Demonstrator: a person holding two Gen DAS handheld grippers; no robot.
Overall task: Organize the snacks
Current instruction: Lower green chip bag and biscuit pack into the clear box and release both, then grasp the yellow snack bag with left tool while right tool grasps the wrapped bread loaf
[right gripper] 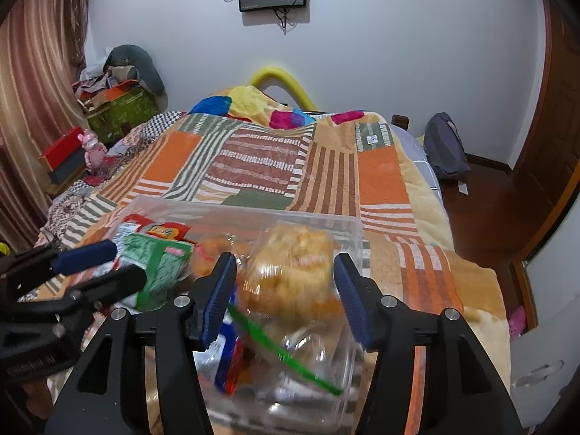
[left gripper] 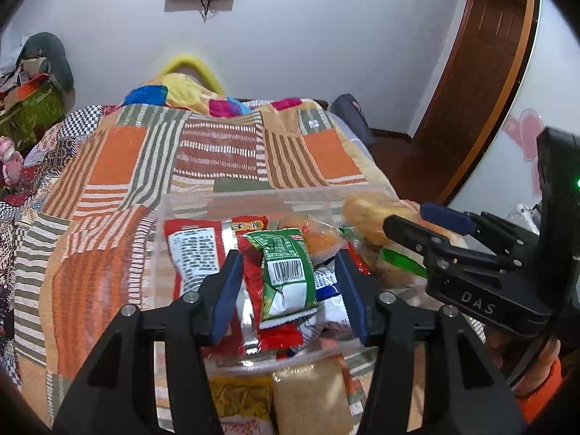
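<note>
1. Nearest the left wrist camera, two snack packets lie on the bed outside the bin: a yellow noodle-like one (left gripper: 241, 397) and a pale, grainy one (left gripper: 311, 395).
2. Just beyond them a clear plastic bin (left gripper: 253, 195) sits on a fuzzy patchwork blanket (left gripper: 119, 159) of orange, brown and striped blocks.
3. Inside are crinkly foil packets: a green barcode packet (left gripper: 286, 272), a red packet (left gripper: 195, 250) and blue-and-white ones.
4. Left gripper (left gripper: 288, 286) hangs released over the bin, its blue pads either side of the green packet, not touching.
5. Right gripper (right gripper: 284, 297) is spread wide too; a blurred clear bag of golden bread (right gripper: 293, 275) lies between its pads over the bin.
</note>
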